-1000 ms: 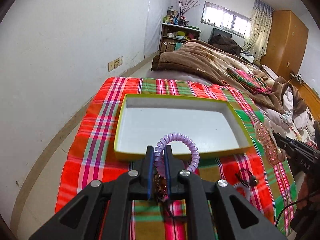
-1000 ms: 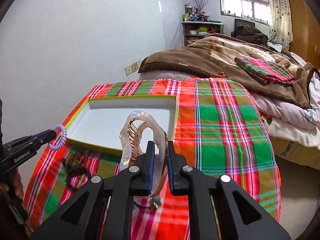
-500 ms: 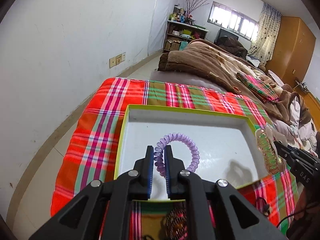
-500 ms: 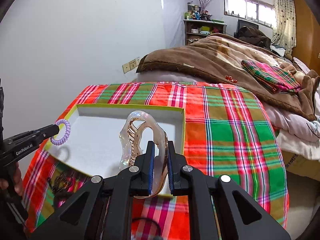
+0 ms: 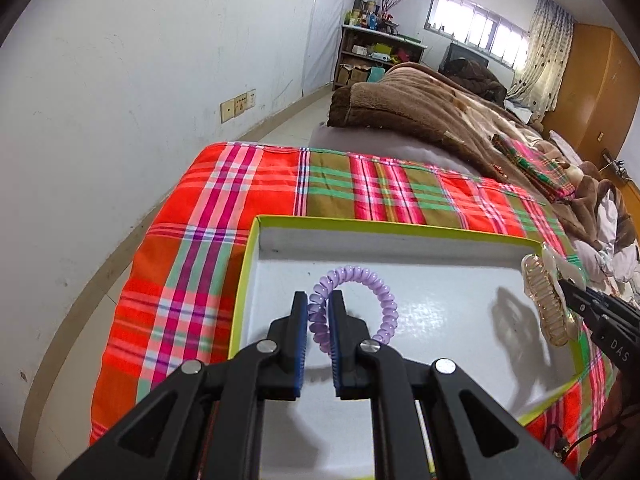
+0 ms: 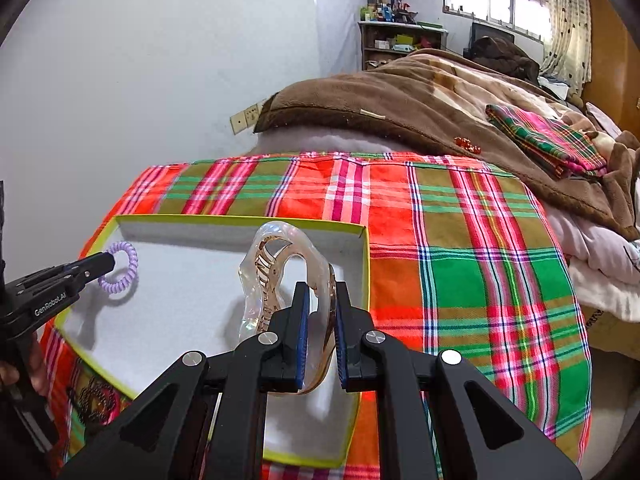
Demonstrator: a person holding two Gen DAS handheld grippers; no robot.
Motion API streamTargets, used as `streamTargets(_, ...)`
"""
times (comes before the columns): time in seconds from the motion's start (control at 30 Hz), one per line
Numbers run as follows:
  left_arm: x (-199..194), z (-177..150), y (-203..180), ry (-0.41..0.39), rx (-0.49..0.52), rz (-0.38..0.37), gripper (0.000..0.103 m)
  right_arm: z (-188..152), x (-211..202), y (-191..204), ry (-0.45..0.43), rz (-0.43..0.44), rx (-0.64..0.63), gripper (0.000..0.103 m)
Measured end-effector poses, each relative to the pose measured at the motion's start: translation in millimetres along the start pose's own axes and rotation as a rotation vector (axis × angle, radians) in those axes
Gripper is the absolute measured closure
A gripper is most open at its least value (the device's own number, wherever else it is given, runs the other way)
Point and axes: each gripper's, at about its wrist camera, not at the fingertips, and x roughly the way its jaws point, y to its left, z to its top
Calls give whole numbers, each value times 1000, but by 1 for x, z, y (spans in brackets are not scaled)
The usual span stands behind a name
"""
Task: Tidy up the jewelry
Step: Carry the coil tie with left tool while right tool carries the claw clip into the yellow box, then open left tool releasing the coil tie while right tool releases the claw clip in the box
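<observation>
Lilac spiral hair tie (image 5: 352,304) is pinched in my left gripper (image 5: 320,320), blue pads (image 5: 303,344) pressed on one side of the coil, rest of the loop sticking out forward and right. It hangs over the white floor of the shallow box (image 5: 400,226) with the yellow-green rim, toward the box's left edge. No contact with the floor that I can confirm; only its shadow lies there.

My right gripper (image 6: 320,320) is clamped on the clear pinkish claw clip (image 6: 276,280), pads on the clip's curved handle, teeth side to the left. Clip sits over the box's right half, near the right rim.

Readable text: "GenRobot.AI" in white on the left gripper's body, seen from the right wrist view; "DAS" on the right gripper's body in the left wrist view, rest cut off.

Box lies on the plaid cloth (image 6: 460,260) in red, green and pink, at its near left part. A dark beaded piece (image 6: 94,400) lies on the cloth just outside the box's near left corner. A brown blanket (image 6: 400,100) covers the bed beyond the cloth's far edge, with a folded plaid piece (image 6: 544,136) on top.
</observation>
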Motion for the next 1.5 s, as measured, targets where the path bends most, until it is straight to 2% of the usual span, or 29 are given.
streamTargets(0.3, 11, 2, 3, 11, -4, 5, 92, 1, 20, -2, 28, -26, 11, 91)
streamTargets(1.1, 20, 5, 3, 21, 19, 34, 91, 5, 30, 0, 18, -32, 22, 91)
streamTargets(1.5, 22, 6, -3, 19, 48, 41, 69, 5, 31, 1, 13, -37, 19, 91)
